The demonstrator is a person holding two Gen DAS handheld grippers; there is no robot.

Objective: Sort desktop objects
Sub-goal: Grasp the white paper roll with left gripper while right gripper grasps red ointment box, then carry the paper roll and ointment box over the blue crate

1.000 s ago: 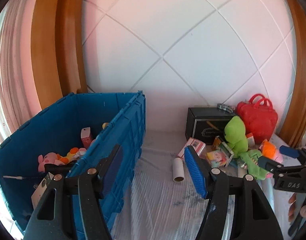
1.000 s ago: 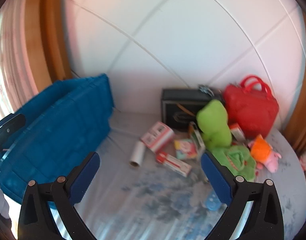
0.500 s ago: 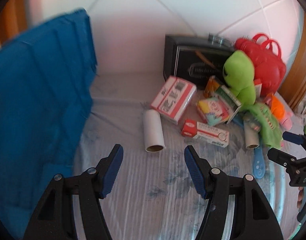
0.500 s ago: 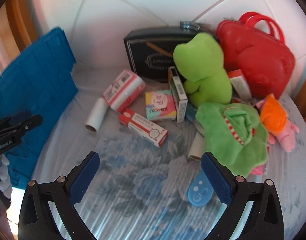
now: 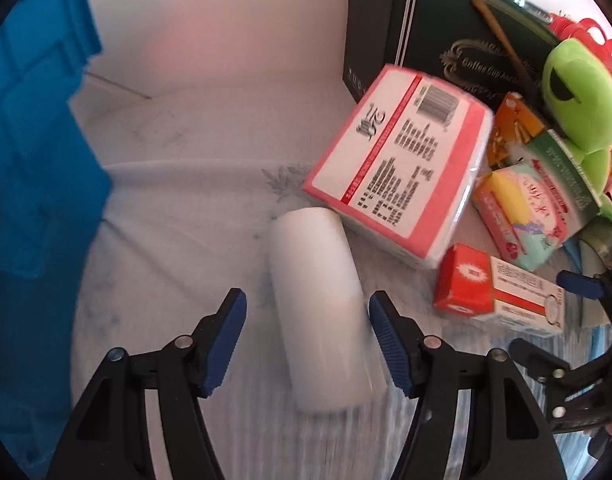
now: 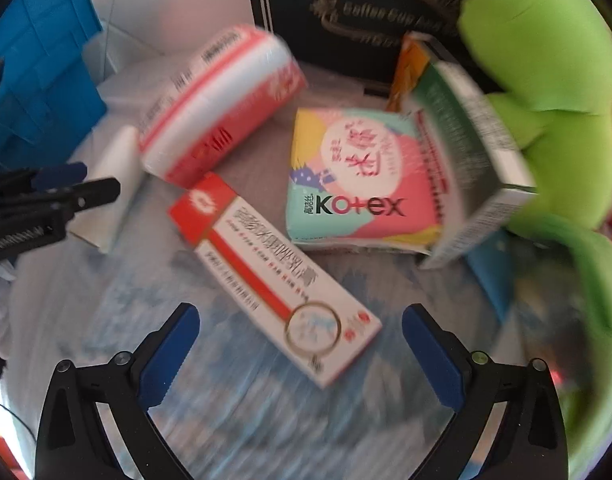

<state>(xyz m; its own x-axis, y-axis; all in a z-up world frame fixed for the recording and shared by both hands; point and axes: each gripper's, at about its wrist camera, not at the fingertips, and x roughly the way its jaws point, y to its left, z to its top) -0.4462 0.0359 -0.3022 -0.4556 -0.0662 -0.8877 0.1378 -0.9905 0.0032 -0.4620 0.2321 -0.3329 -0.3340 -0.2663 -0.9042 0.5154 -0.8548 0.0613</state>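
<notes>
A white roll lies on the floral cloth, its near half between the fingers of my left gripper, which is open and not touching it. A long red-and-white carton lies slanted just ahead of my right gripper, also open, with the carton's near end reaching between its fingers. The same carton shows at the right of the left wrist view, and the roll at the left of the right wrist view behind the left gripper's tip.
A blue crate stands on the left. Behind lie a pink tissue pack, a Kotex pack, a green-white box, a green plush frog and a black gift box.
Both grippers have dropped and tipped downward, away from the crate and close over the cluttered cloth. The left now straddles the white roll, the right the red-and-white carton.
</notes>
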